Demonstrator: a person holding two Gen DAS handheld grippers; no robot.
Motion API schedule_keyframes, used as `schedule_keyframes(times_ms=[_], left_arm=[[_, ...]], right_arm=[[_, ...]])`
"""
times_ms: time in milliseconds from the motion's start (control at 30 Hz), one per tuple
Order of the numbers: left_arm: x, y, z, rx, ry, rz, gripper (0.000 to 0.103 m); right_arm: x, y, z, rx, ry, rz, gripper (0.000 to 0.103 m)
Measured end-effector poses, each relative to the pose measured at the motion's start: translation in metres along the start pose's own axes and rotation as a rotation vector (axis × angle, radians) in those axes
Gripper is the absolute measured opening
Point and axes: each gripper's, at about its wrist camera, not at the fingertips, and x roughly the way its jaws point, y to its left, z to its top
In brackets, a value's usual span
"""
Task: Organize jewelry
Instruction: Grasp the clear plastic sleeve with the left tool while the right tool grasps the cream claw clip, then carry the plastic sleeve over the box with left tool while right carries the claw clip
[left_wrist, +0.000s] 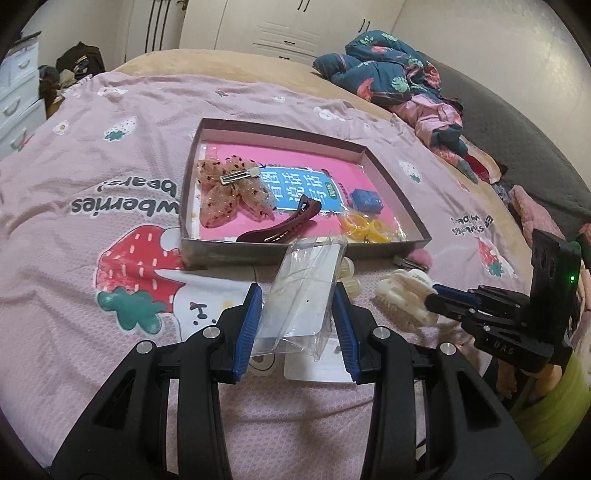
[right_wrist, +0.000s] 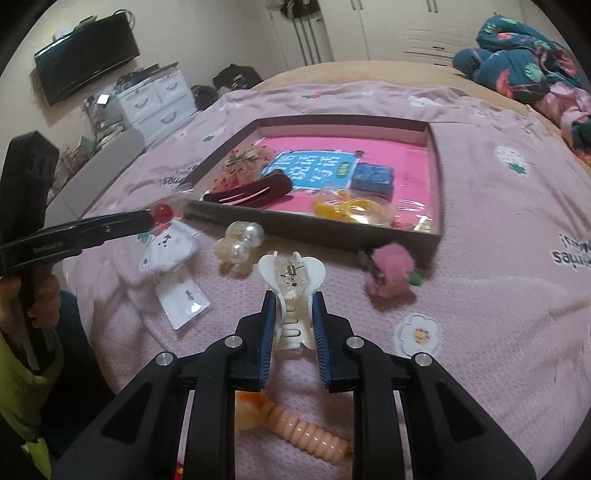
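Observation:
My left gripper (left_wrist: 297, 295) is shut on a clear plastic package (left_wrist: 304, 295), held just above the bed in front of the shallow box (left_wrist: 295, 253). My right gripper (right_wrist: 293, 301) is shut on a white claw clip (right_wrist: 291, 280); in the left wrist view that clip (left_wrist: 404, 291) shows at the right. The box (right_wrist: 332, 232) holds a sheer bow clip (left_wrist: 229, 192), a dark red hair clip (left_wrist: 284, 221), yellow rings (left_wrist: 364, 227) and a small blue box (left_wrist: 365, 199). Pearl hair ties (right_wrist: 240, 242), a pink flower clip (right_wrist: 389, 273) and an earring card (right_wrist: 184, 299) lie on the bed.
The pink strawberry bedspread (left_wrist: 92, 177) covers the bed. A peach spiral hair tie (right_wrist: 306, 430) lies under my right gripper. A heap of dark floral bedding (left_wrist: 391, 70) sits at the far right. White drawers (right_wrist: 155, 99) stand beyond the bed.

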Motion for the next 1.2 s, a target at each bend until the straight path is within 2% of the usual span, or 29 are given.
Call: schedule_keyframes(times_ms=[367, 600, 933, 1200], left_arm=[[-0.012, -0.007, 0.004, 0.001, -0.023, 0.012, 0.030], [-0.010, -0.025, 0.013, 0.041, -0.022, 0.007, 0.030], [-0.006, -0.051, 0.048, 0.114, -0.066, 0.021, 0.030], [0.008, -0.055, 0.076, 0.135, -0.080, 0.044, 0.030]], right_arm=[[-0.038, -0.016, 0.000, 0.073, -0.095, -0.006, 0.019], [-0.064, -0.021, 0.009, 0.085, -0.166, -0.013, 0.019], [-0.078, -0.025, 0.036, 0.082, -0.234, -0.023, 0.019], [-0.076, -0.028, 0.064, 0.069, -0.276, -0.031, 0.019]])
